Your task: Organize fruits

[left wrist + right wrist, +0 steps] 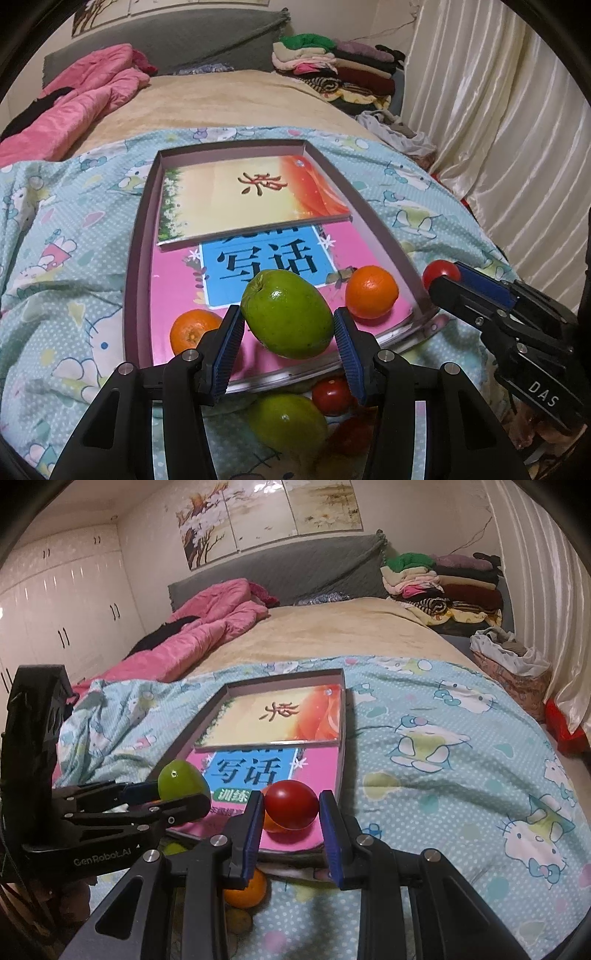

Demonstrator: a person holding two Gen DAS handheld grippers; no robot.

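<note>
A green fruit (pixel 287 314) sat between the blue pads of the left tongs (pixel 288 328), held above the near end of a shallow tray (pixel 136 266) on the bed (pixel 424 746). The pads pressed on its two sides, so the tongs were clamped on it at a middling width. A tomato (pixel 291 804) sat between the pads of the right tongs (pixel 291 827), clamped at a narrower width, just over the tray's near right corner.

The left wrist view showed two oranges (pixel 371 291) already lying on the pink book (pixel 177 280) inside the tray, one at each side of the held fruit, plus a second green fruit (pixel 286 421) and another tomato (pixel 331 396) on the sheet in front of the tray. The right wrist view hid most of those behind the tongs, but showed a third orange (pixel 248 890) on the sheet below them, and the left tongs with the green fruit from the side.
</note>
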